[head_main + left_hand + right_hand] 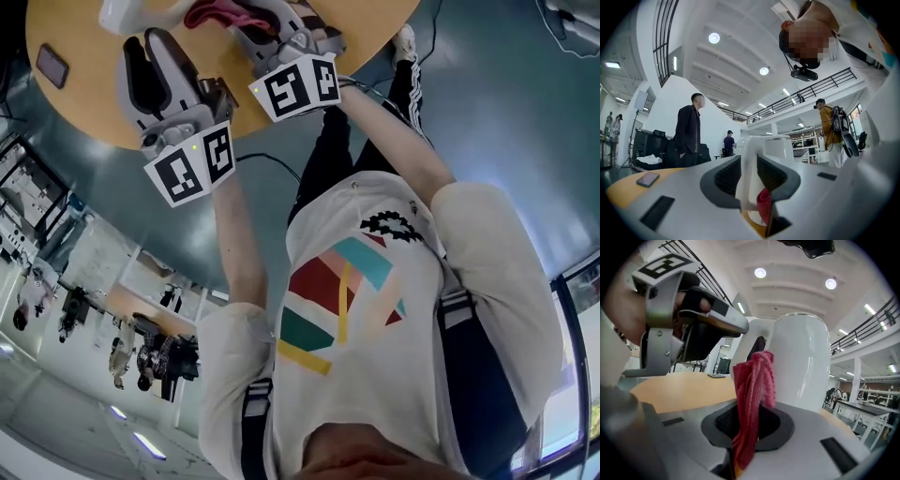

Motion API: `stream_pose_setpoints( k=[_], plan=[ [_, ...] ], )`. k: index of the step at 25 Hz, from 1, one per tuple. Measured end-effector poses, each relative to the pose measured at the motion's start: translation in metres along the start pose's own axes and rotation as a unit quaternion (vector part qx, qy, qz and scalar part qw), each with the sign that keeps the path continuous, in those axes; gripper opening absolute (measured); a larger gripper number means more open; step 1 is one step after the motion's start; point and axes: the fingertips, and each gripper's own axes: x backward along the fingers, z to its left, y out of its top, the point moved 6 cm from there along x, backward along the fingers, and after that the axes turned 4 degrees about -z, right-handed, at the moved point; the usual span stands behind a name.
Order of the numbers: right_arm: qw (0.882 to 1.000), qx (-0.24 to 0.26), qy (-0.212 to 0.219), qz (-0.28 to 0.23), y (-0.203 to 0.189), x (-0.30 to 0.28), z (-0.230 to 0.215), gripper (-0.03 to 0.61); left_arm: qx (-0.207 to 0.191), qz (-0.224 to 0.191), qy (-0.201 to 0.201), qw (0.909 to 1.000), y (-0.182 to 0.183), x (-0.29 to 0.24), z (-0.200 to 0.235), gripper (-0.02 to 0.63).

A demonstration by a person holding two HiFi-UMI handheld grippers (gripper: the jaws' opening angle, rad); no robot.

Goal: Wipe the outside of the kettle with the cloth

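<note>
The white kettle [801, 362] stands on the round wooden table [84, 103]; in the head view only its edge [131, 14] shows at the top. My left gripper [750, 180] is shut on the kettle's white handle [749, 168], with the kettle body [780, 145] just behind. My right gripper [750, 423] is shut on a red cloth [752, 399], whose upper folds lie against the kettle's side. In the head view the left gripper [145, 42] and right gripper [253, 19] sit close together, the cloth [220, 14] between them.
A dark phone [52, 66] lies on the table to the left of the kettle. The table's curved edge runs just under both grippers. In the left gripper view a person in dark clothes [689, 136] stands beyond the table; others stand farther back.
</note>
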Motion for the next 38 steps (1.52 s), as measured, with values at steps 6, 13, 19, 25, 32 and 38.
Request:
stream_pose_setpoints(
  k=[6,13,19,25,32,38],
  plan=[
    [1.000,0.005,-0.006,0.003,0.002,-0.002,0.006,0.038,-0.010,0.005,0.003,0.9999,0.001,0.013,0.004,0.138],
    [1.000,0.028,0.007,0.004,-0.014,0.017,-0.011,0.038,-0.022,0.002,0.017,0.9996,-0.004,0.000,-0.006,0.138],
    [0.999,0.003,0.030,0.010,-0.016,0.032,-0.048,0.038,-0.025,0.000,0.055,0.9982,0.006,-0.005,-0.007,0.138],
    [0.999,0.014,0.051,0.003,-0.025,0.036,-0.090,0.038,-0.025,0.004,0.072,0.9971,0.004,-0.027,-0.018,0.138],
    [0.999,0.001,0.033,0.019,-0.045,0.045,-0.109,0.038,-0.043,0.016,0.083,0.9955,-0.001,-0.020,-0.019,0.138],
    [0.999,-0.003,0.039,0.017,-0.054,0.033,-0.145,0.038,-0.055,0.020,0.100,0.9933,0.000,-0.033,-0.025,0.138]
  ],
)
